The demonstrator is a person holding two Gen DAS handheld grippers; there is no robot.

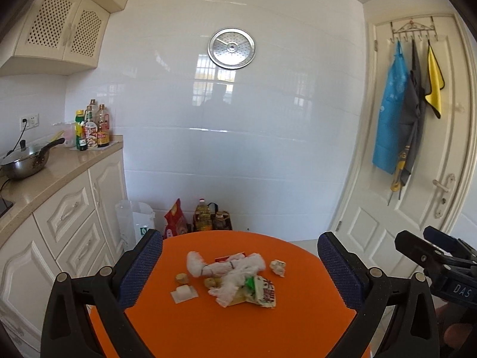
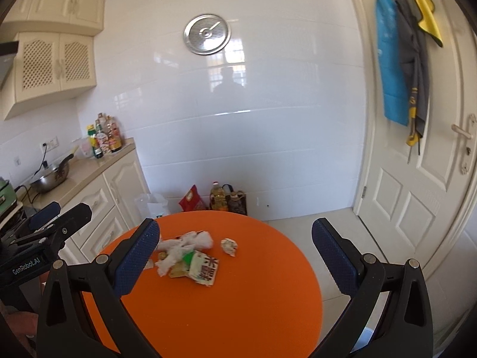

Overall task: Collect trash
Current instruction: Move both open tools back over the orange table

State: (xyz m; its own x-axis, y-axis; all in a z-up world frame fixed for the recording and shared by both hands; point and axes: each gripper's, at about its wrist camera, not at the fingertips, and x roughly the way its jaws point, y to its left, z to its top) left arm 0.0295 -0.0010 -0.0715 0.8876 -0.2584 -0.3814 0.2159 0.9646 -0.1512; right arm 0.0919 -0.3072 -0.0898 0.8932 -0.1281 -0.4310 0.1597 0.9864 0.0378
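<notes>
A pile of trash lies on a round orange table (image 1: 238, 328): crumpled white plastic (image 1: 235, 271), a printed snack wrapper (image 1: 265, 292), a crumpled paper ball (image 1: 278, 267), a small white square packet (image 1: 184, 293) and small food scraps (image 1: 182, 277). My left gripper (image 1: 238, 271) is open and empty, held above the table's near side, its jaws framing the pile. My right gripper (image 2: 235, 256) is open and empty too, above the near side. In its view the wrapper (image 2: 204, 270), white plastic (image 2: 184, 246) and paper ball (image 2: 229, 246) lie ahead on the table (image 2: 223, 313).
White cabinets with a counter (image 1: 59, 173) stand left, holding a wok (image 1: 26, 161) and bottles (image 1: 95, 128). Bags and oil bottles (image 1: 205, 217) sit on the floor by the tiled wall. A white door (image 1: 417, 149) with hanging aprons is right.
</notes>
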